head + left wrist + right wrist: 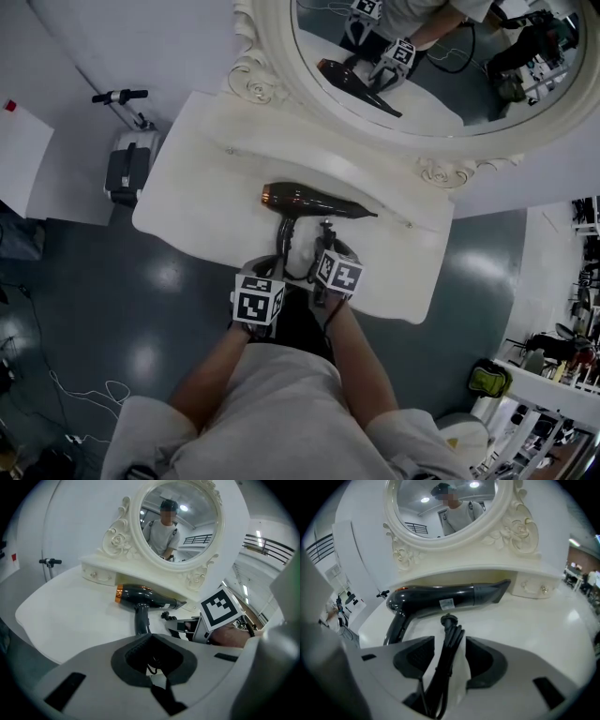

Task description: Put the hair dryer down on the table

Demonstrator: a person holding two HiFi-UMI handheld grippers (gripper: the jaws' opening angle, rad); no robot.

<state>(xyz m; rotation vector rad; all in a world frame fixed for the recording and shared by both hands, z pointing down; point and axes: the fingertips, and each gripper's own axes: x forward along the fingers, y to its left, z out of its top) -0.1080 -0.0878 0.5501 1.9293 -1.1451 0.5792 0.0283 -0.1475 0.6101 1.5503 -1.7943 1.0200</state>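
Observation:
A dark hair dryer with a copper-coloured rear ring lies on its side on the white dressing table, barrel along the mirror's base, handle towards me. My right gripper stands open just below the barrel. The dryer's bundled black cord runs between its wide-set jaws, and neither pad presses on it. In the right gripper view the hair dryer lies close ahead of the right gripper. My left gripper is shut and holds nothing, near the handle's end. The left gripper view has the hair dryer beyond the left gripper.
An ornate oval mirror rises at the table's back, over a small drawer ledge. A folded scooter stands on the dark floor to the left. A green bag and shelves are at the lower right.

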